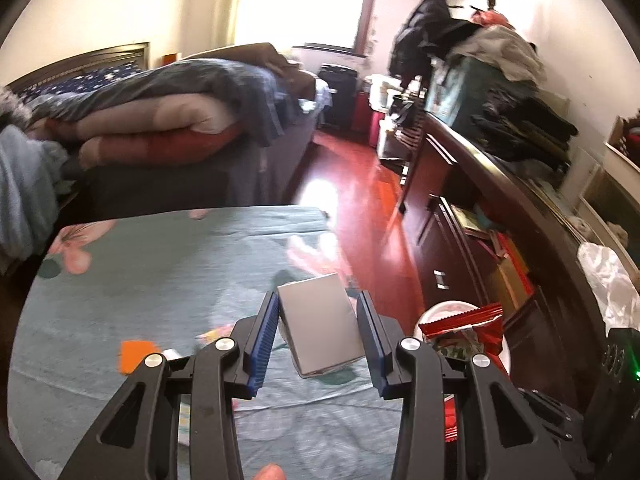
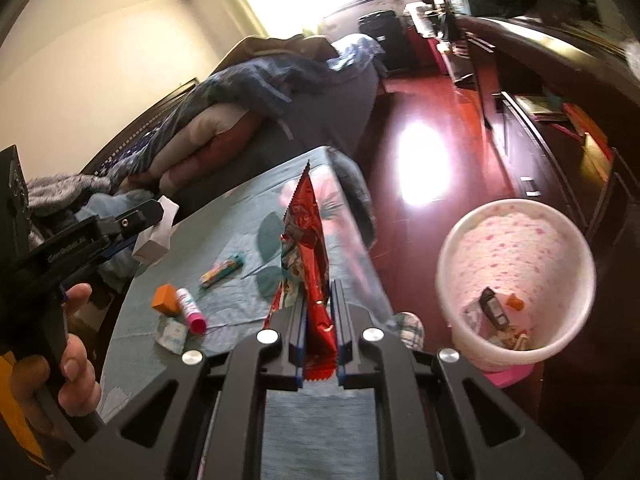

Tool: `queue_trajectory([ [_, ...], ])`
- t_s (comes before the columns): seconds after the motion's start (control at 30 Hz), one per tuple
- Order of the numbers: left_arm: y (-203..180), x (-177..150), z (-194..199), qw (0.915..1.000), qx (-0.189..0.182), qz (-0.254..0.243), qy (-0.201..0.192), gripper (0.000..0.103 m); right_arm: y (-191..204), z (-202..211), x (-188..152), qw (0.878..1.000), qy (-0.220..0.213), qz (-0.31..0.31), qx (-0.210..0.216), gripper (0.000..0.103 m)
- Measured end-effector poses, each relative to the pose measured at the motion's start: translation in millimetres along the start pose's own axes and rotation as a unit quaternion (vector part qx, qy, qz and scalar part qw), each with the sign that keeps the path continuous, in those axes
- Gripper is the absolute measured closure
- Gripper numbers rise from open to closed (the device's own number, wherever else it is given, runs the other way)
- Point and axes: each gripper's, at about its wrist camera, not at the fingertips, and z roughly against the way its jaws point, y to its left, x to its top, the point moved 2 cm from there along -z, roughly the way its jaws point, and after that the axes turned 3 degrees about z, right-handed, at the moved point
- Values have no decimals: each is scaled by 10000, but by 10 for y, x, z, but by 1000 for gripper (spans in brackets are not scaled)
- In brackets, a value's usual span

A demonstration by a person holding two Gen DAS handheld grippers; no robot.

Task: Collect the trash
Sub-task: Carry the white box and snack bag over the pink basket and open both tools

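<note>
My left gripper (image 1: 318,300) is shut on a small white box (image 1: 322,324) and holds it above the teal floral tablecloth (image 1: 160,272); it also shows in the right wrist view (image 2: 154,236). My right gripper (image 2: 316,292) is shut on a red snack wrapper (image 2: 310,248), standing upright between the pads, over the table's right edge. The wrapper also shows in the left wrist view (image 1: 464,330). A white bin with a pink dotted liner (image 2: 516,240) stands on the floor to the right and holds some trash.
On the cloth lie an orange block (image 2: 165,298), a pink-capped tube (image 2: 191,310), a small folded packet (image 2: 172,334) and a green-yellow stick (image 2: 222,270). A bed with piled bedding (image 1: 160,112) lies behind. A dark cabinet (image 1: 480,208) lines the right side, across a red wood floor (image 1: 360,200).
</note>
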Motion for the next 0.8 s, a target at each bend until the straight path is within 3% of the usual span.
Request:
queue_trajectory([
  [0.37,-825,2,-279,9959,-658,-609,139,63,-780,301,-9,9960,-275,-595,-601,91],
  [0.8,-1740,-242,-828,9810,-1308,-1313,570,63,-1624,477,-175,9804,-445,-1327,-1387,91],
])
